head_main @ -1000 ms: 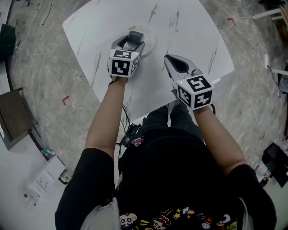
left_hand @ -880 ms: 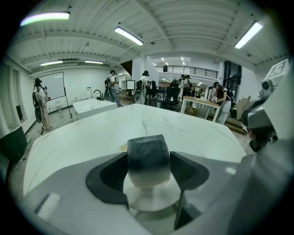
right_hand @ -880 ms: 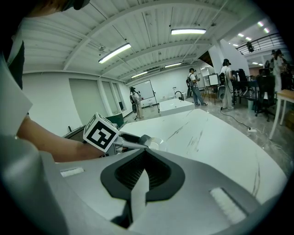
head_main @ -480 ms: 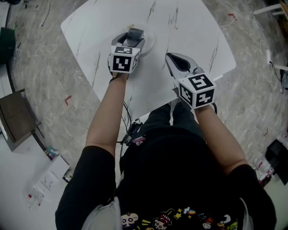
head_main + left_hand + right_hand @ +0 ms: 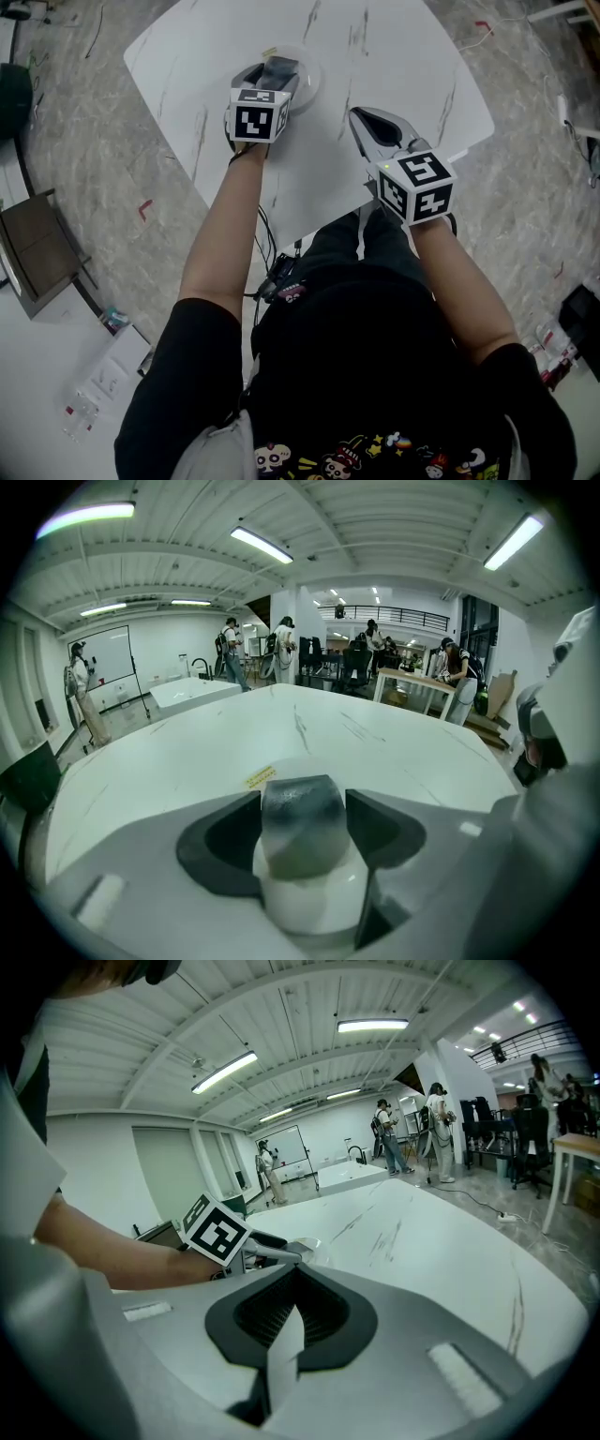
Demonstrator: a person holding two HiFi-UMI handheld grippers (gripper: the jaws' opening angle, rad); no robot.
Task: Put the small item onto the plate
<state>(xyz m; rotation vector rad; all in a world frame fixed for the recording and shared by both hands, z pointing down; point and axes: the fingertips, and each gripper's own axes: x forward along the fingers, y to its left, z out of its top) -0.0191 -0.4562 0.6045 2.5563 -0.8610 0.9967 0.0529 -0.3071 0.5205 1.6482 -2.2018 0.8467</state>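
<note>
A small grey block (image 5: 279,67) is clamped between the jaws of my left gripper (image 5: 277,69), which is shut on it just over the white plate (image 5: 312,86) on the white table (image 5: 394,47). In the left gripper view the block (image 5: 302,819) fills the gap between the dark pads, with the plate's pale rim (image 5: 246,772) and a yellow sticker showing just beyond it. My right gripper (image 5: 365,116) hovers over the table to the right of the plate, shut and empty. In the right gripper view its jaws (image 5: 292,1277) meet, and the left gripper's marker cube (image 5: 214,1230) shows beyond them.
The table has dark streaks and a near edge (image 5: 281,230) close to the person's body. The floor around it holds a dark box (image 5: 33,248) at the left and papers (image 5: 98,375) at the lower left. Several people stand far off in the room.
My left gripper has edged forward with the grey block, farther over the plate. The right gripper has barely shifted.
</note>
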